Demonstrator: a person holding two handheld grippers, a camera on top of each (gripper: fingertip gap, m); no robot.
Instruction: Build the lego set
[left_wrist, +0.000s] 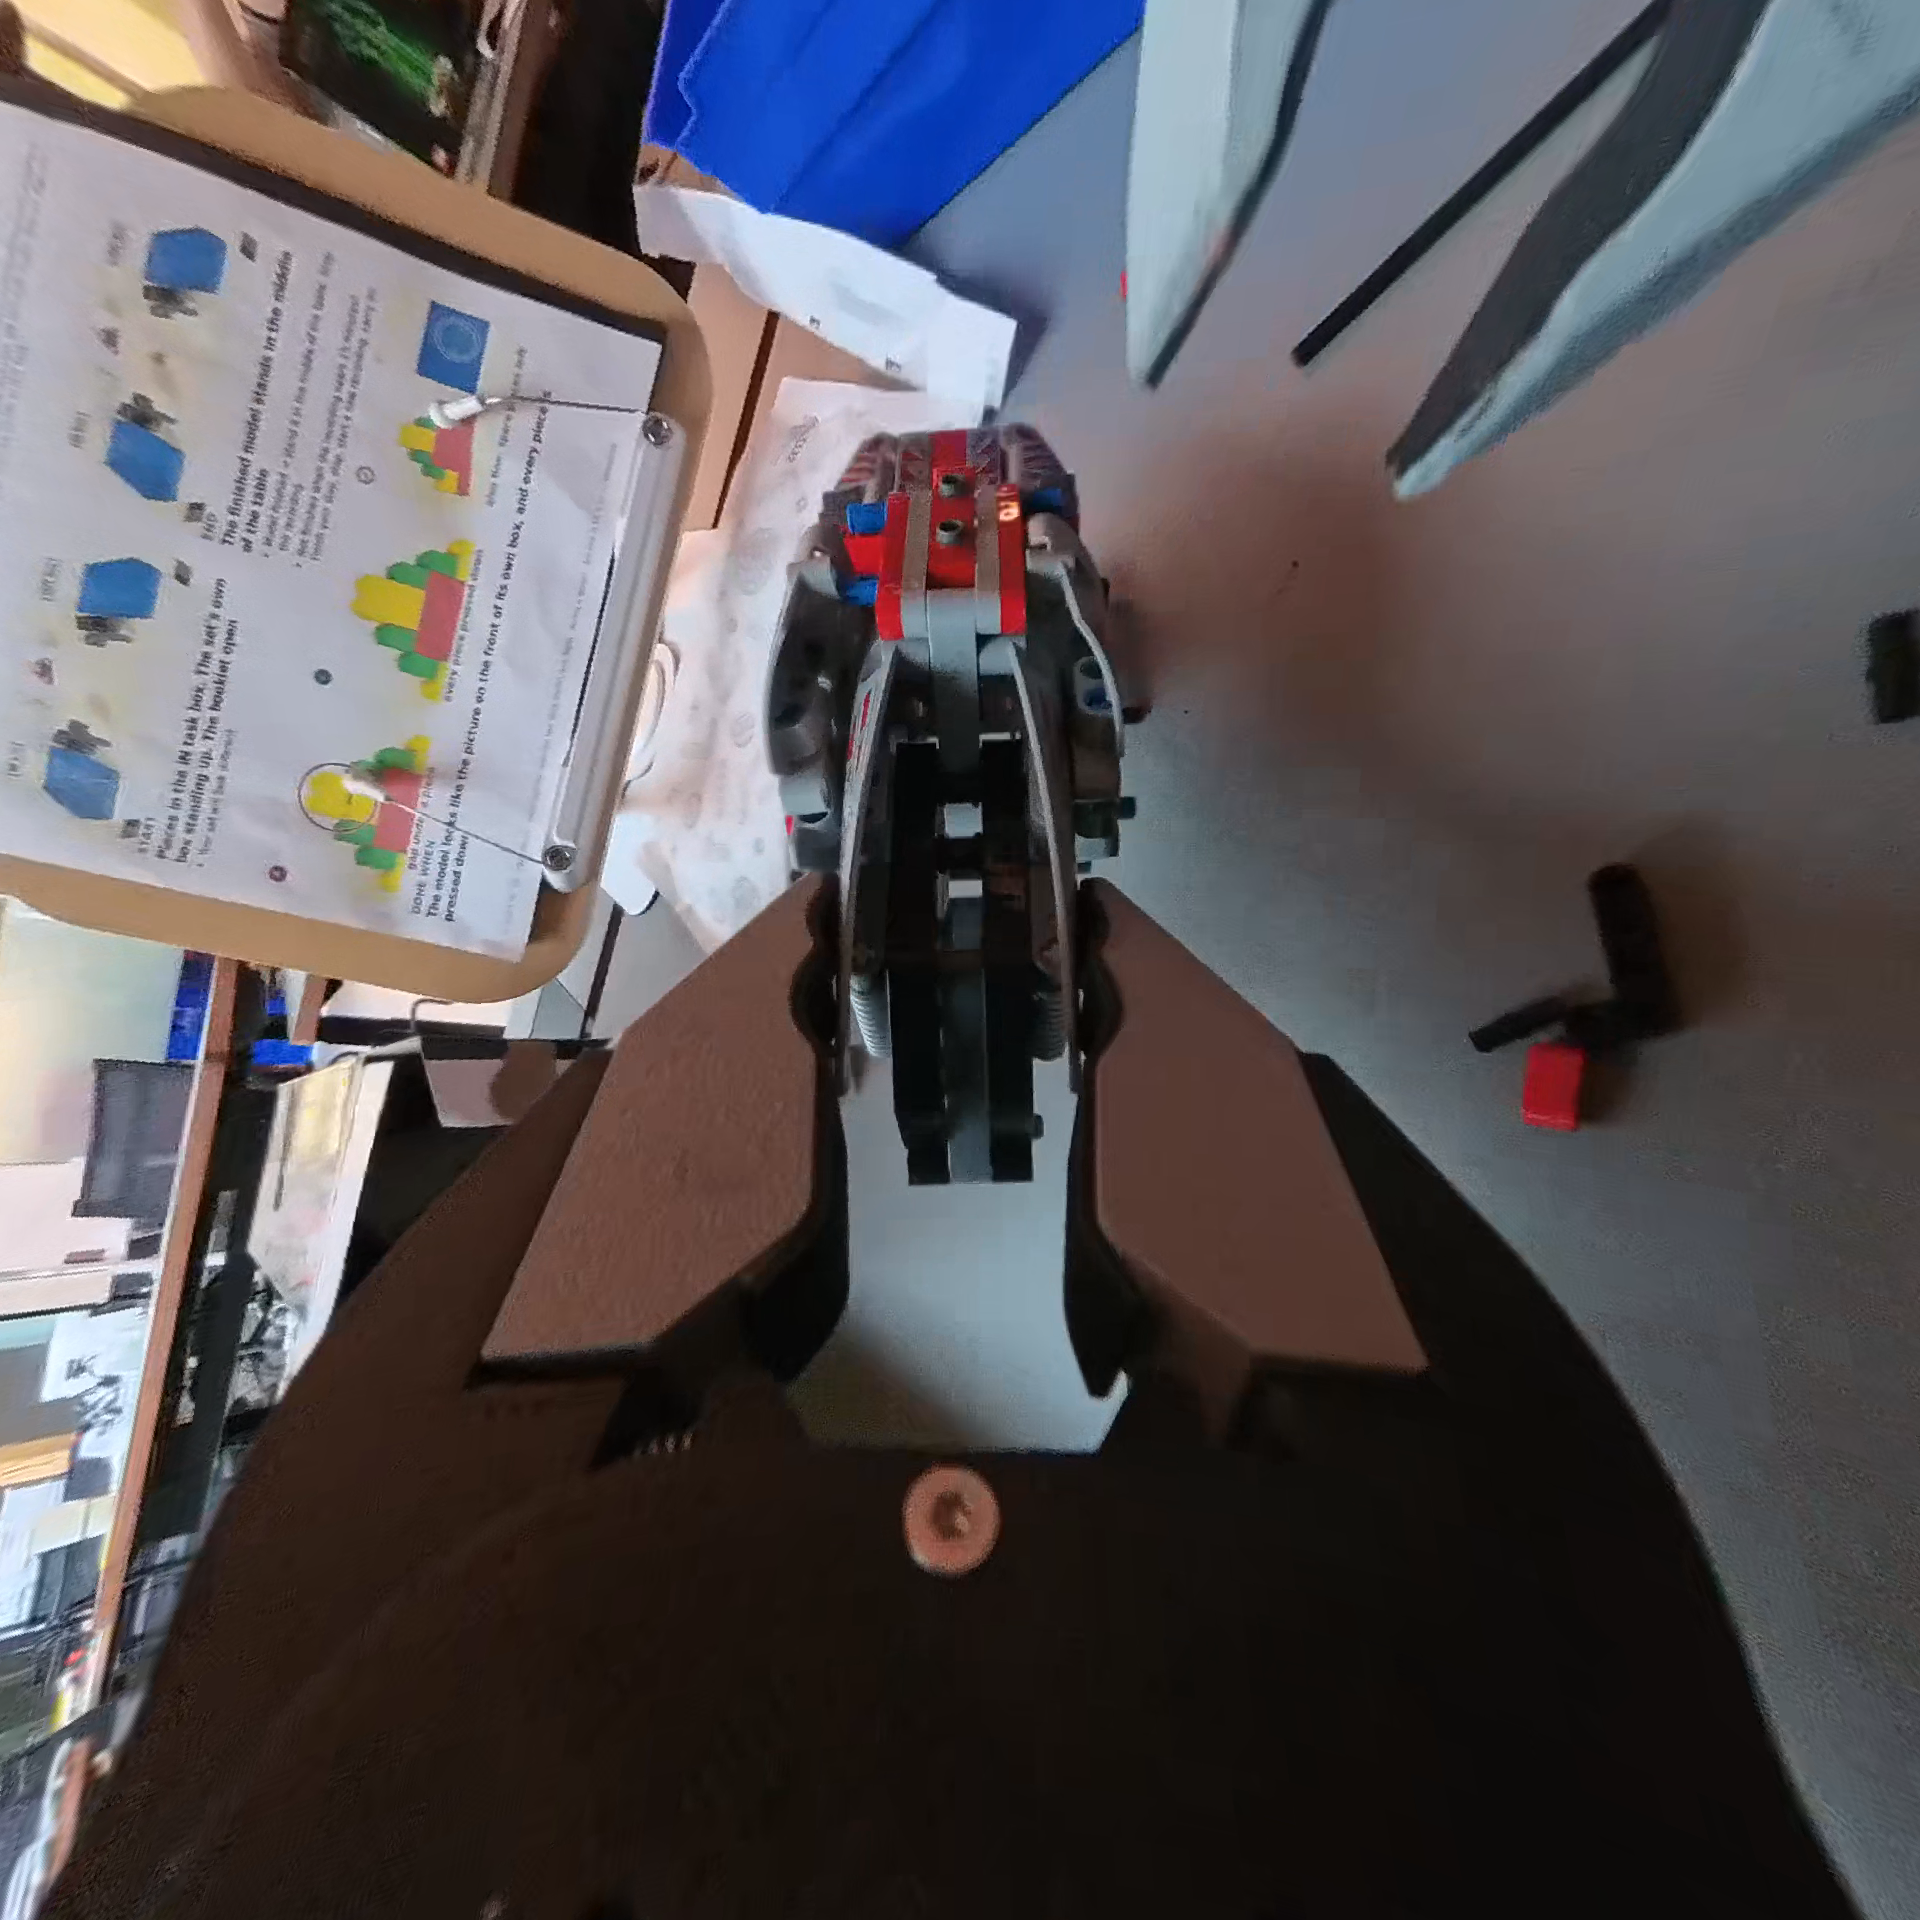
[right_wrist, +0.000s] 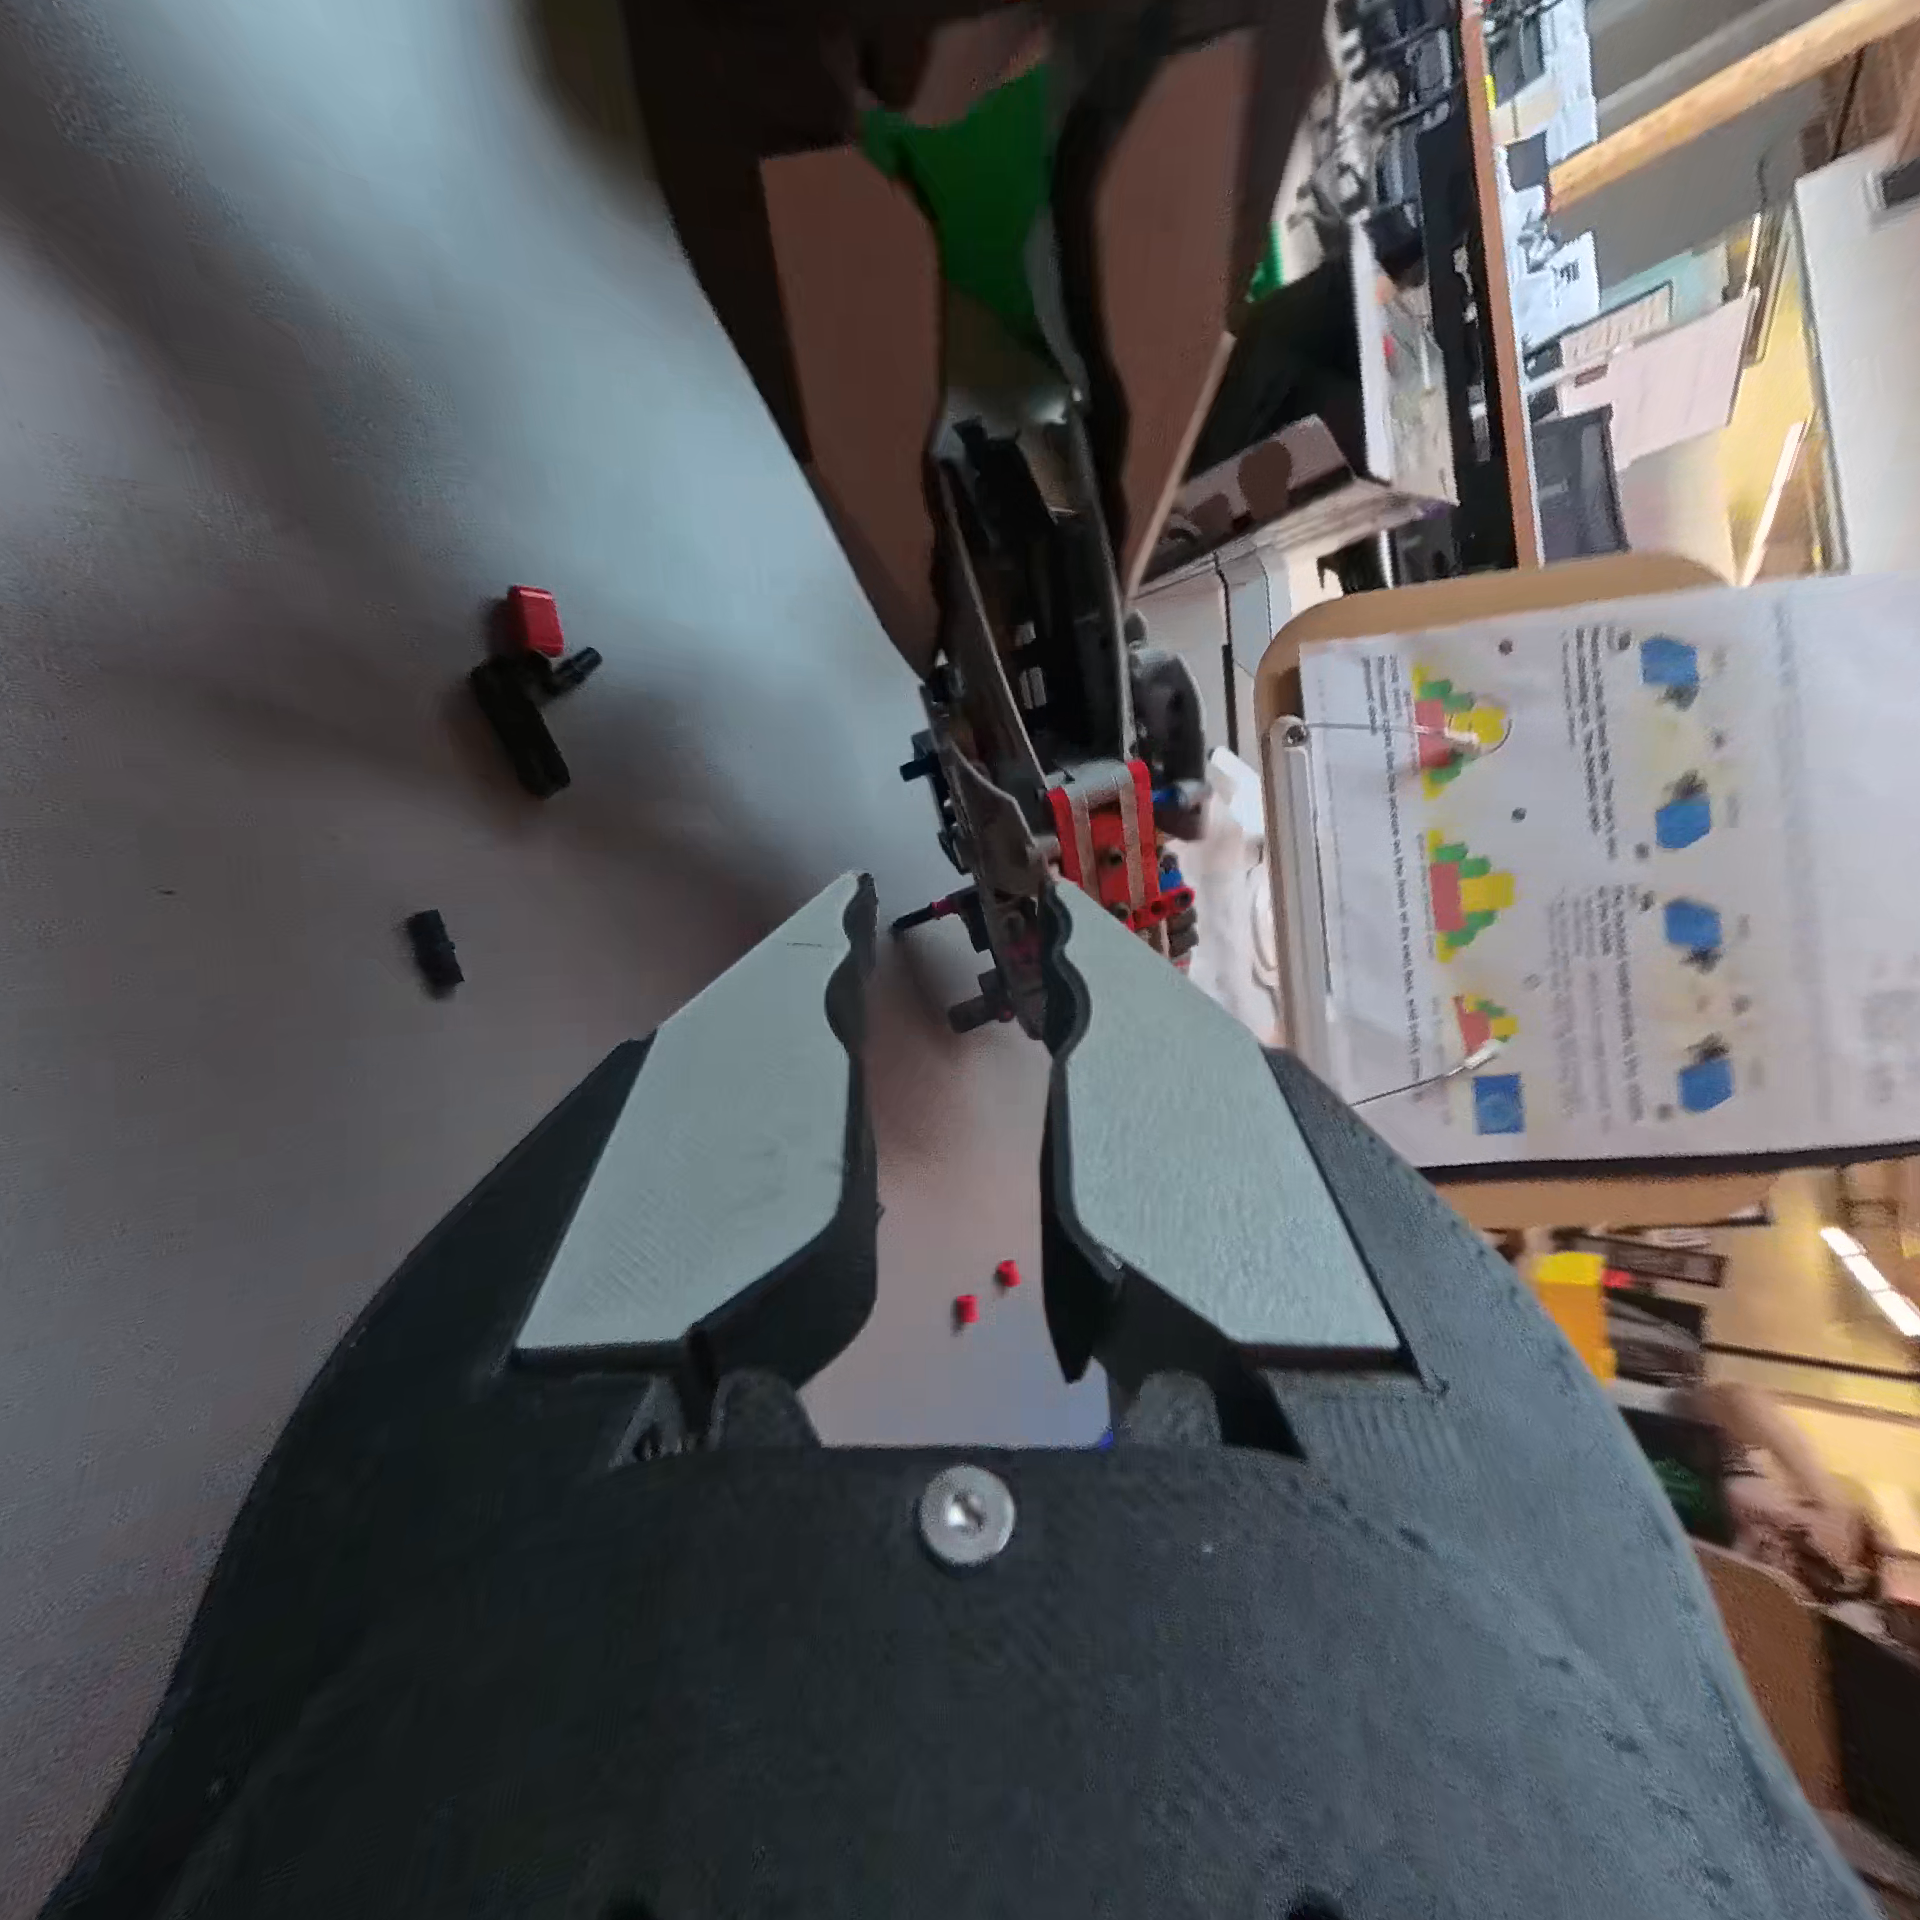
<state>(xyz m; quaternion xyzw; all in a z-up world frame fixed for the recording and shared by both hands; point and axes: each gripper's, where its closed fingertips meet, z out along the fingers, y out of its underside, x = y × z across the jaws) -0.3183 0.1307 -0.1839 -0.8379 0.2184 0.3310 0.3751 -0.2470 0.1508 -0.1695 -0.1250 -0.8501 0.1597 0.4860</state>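
The lego model (left_wrist: 951, 623) is a grey, black and red vehicle body with blue pins. My left gripper (left_wrist: 956, 925) is shut on its near end, brown fingers (left_wrist: 727, 1091) on both sides, and holds it above the grey table (left_wrist: 1455, 1299). In the right wrist view the model (right_wrist: 1039, 748) hangs from the left gripper's brown fingers (right_wrist: 852, 416) at the top. My right gripper (right_wrist: 961, 904) is open. Its right fingertip (right_wrist: 1065, 935) is at the model's lower end, and nothing sits between its grey fingers.
Loose pieces lie on the table: a red piece (left_wrist: 1553, 1081) (right_wrist: 535, 618), a black angled piece (left_wrist: 1621, 956) (right_wrist: 520, 727), a black pin (right_wrist: 434, 951), two tiny red bits (right_wrist: 982, 1294). A clipboard with an instruction sheet (left_wrist: 312, 520) (right_wrist: 1610, 883), white bags (left_wrist: 831, 301) and a blue bin (left_wrist: 862, 104) stand behind. Spacing between my two grippers at the tips: around 8 centimetres. My left tips are roughly 9 centimetres from the red piece (left_wrist: 1553, 1081). Look for it in the right wrist view (right_wrist: 538, 624) too.
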